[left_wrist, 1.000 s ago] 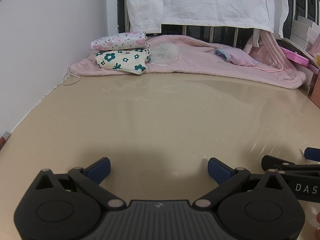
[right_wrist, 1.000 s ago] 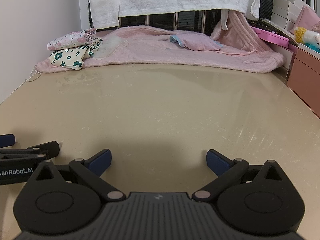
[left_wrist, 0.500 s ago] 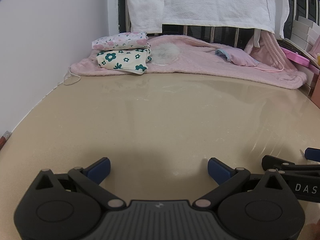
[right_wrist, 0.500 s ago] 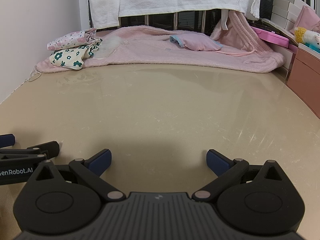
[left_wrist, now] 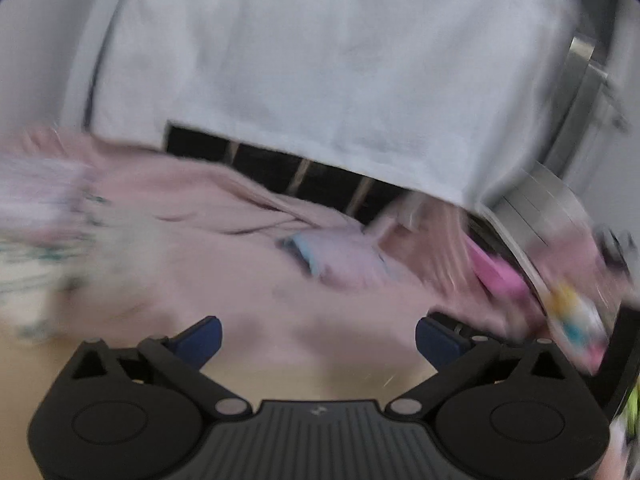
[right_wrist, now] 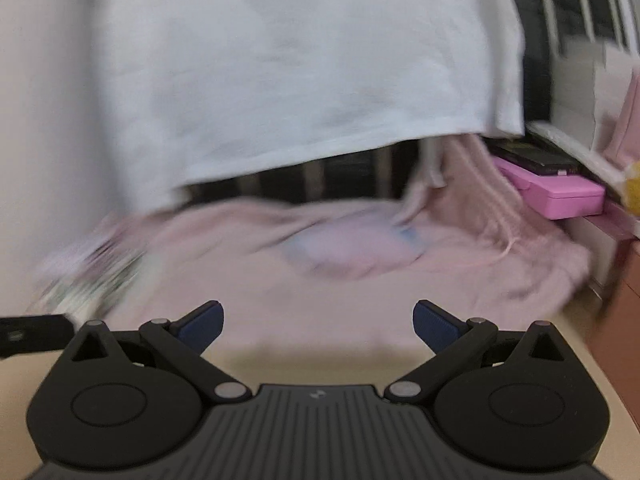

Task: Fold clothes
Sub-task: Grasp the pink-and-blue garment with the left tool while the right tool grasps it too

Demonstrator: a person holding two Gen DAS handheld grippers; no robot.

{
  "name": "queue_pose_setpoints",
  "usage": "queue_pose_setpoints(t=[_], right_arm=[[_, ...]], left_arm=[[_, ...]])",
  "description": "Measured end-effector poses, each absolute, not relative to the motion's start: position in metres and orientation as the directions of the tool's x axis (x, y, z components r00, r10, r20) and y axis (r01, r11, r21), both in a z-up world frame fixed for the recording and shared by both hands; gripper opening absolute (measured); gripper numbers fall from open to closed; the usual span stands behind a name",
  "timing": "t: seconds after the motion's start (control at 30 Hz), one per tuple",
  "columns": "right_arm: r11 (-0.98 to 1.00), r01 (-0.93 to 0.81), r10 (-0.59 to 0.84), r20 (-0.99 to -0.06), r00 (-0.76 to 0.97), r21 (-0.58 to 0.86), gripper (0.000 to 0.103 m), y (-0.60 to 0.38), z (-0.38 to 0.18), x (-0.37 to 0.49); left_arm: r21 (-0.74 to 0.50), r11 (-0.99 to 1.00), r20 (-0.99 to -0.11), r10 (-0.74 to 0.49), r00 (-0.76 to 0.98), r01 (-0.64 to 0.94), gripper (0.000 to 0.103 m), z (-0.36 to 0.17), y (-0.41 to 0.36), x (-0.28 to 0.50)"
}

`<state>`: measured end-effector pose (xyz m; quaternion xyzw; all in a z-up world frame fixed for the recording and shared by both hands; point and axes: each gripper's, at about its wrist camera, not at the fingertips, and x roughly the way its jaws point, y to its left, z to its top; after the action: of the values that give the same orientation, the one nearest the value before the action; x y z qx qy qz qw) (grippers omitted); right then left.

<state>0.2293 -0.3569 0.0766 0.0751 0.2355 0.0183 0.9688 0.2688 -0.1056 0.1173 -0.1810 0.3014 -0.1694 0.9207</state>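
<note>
We are holding the left gripper (left_wrist: 318, 336) and right gripper (right_wrist: 316, 324) spread wide, empty, facing the blurred lilac garment (right_wrist: 352, 250) lying lengthwise left-to-right on the pink blanket (right_wrist: 480, 264).

Floral folded clothes (left_wrist: 36, 252) smeared by motion blur, white towel (right_wrist: 304, 72) cut off at top edge

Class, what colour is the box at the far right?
Bright pink box; it shows best in the right wrist view.

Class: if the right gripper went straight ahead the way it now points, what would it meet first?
Probably the fluffy pink blanket just beyond the open right gripper; blur makes depth uncertain.
</note>
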Motion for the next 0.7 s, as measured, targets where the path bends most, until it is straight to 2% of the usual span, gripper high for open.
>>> queue_pose_setpoints(t=[0.07,0.13,0.2,0.23,0.27,0.3,0.33,0.37,0.4,0.43,0.53,0.63,0.7], right_arm=[[0.989,0.086,-0.014,-0.503,0.864,0.121,0.1,-0.38,0.065,0.298],[0.989,0.113,-0.049,-0.513,0.857,0.095,0.097,-0.399,0.051,0.353],[0.974,0.152,-0.039,-0.539,0.841,0.166,0.082,-0.418,0.034,0.393],[0.966,0.155,-0.015,-0.556,0.831,0.206,0.082,-0.426,0.027,0.411],[0.96,0.152,0.01,-0.571,0.821,0.234,0.082,-0.431,0.021,0.425],[0.955,0.153,0.024,-0.58,0.814,0.255,0.071,-0.435,0.014,0.436],[0.95,0.159,0.03,-0.585,0.81,0.269,0.062,-0.437,0.007,0.446],[0.944,0.16,0.04,-0.582,0.812,0.288,0.042,-0.437,0.005,0.447],[0.938,0.156,0.053,-0.571,0.819,0.31,0.005,-0.436,0.005,0.442],[0.931,0.151,0.065,-0.559,0.826,0.332,0.004,-0.435,0.006,0.436],[0.89,0.067,0.184,-0.491,0.851,0.451,0.003,-0.433,0.023,0.402],[0.855,-0.055,0.313,-0.428,0.848,0.516,0.003,-0.426,0.068,0.335],[0.845,-0.133,0.37,-0.387,0.845,0.517,0.003,-0.419,0.106,0.281]], left_arm=[[-0.387,0.911,-0.553,-0.355,0.754,0.146,0.098,0.113,-0.147,0.336],[-0.382,0.914,-0.572,-0.351,0.742,0.137,0.097,0.101,-0.171,0.382],[-0.407,0.908,-0.584,-0.344,0.735,0.102,0.096,0.084,-0.187,0.422],[-0.425,0.902,-0.604,-0.343,0.72,0.074,0.095,0.074,-0.19,0.436],[-0.441,0.896,-0.623,-0.343,0.703,0.046,0.086,0.064,-0.192,0.449],[-0.474,0.88,-0.64,-0.363,0.677,0.024,0.077,0.051,-0.192,0.461],[-0.488,0.872,-0.642,-0.388,0.662,0.038,0.051,0.045,-0.193,0.465],[-0.5,0.864,-0.641,-0.412,0.648,0.055,0.027,0.038,-0.193,0.468],[-0.513,0.856,-0.64,-0.436,0.633,0.071,0.016,0.032,-0.193,0.471],[-0.505,0.858,-0.627,-0.439,0.643,0.093,0.005,0.033,-0.192,0.466],[-0.544,0.827,-0.55,-0.476,0.686,0.139,0.004,0.049,-0.177,0.432],[-0.562,0.804,-0.508,-0.522,0.685,0.196,0.003,0.096,-0.159,0.369],[-0.566,0.78,-0.445,-0.56,0.699,0.265,0.003,0.144,-0.14,0.306]])
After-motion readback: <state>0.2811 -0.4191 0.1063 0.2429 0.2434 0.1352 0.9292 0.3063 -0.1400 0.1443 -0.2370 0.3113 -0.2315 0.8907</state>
